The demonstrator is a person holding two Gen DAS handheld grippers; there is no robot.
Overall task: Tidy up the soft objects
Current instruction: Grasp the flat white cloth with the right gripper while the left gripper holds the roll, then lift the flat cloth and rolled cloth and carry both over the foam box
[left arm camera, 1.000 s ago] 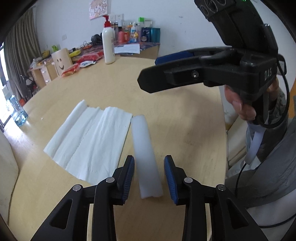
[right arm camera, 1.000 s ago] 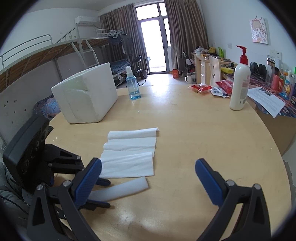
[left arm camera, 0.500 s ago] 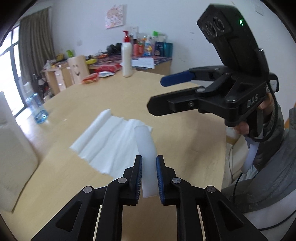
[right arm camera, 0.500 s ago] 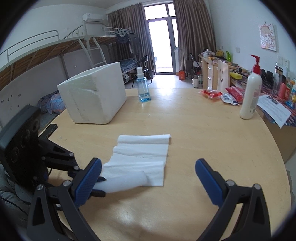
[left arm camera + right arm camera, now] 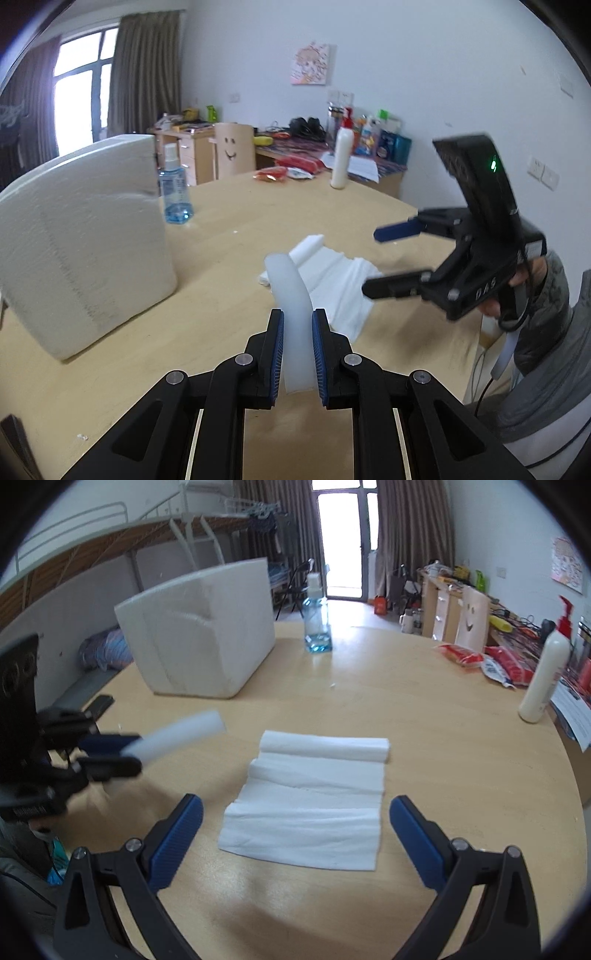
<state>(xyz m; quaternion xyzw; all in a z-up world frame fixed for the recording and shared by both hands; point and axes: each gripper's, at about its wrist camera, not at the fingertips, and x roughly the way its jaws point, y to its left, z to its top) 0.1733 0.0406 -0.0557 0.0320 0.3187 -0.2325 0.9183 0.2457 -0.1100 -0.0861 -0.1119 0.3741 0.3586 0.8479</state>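
My left gripper (image 5: pixel 297 349) is clamped on the white foam strip (image 5: pixel 290 295), the blue pads pressing it from both sides near its lower end. The strip rises out of the jaws and bends away ahead of me, held clear above the table (image 5: pixel 221 251). From the right wrist view I see the same strip (image 5: pixel 181 734) sticking out of the left gripper (image 5: pixel 110 755) off to the left, its free end in the air.

My right gripper (image 5: pixel 295 834) hangs with its fingers wide apart, holding nothing. Just ahead of it and between the finger lines lies the folded white tissue sheet (image 5: pixel 314 794), flat on the table (image 5: pixel 443 746), with its far edge rolled over. In the left wrist view that sheet (image 5: pixel 332 280) sits just beyond the strip, and the right gripper (image 5: pixel 373 258) hovers to its right, above the wood.

Further ahead and to the left of both grippers stands the big white foam box (image 5: pixel 207 631). Beyond it is a clear bottle of blue liquid (image 5: pixel 317 624). Far right, near the table edge, stands a white pump bottle (image 5: pixel 545 672), with red snack packets (image 5: pixel 461 655) behind.
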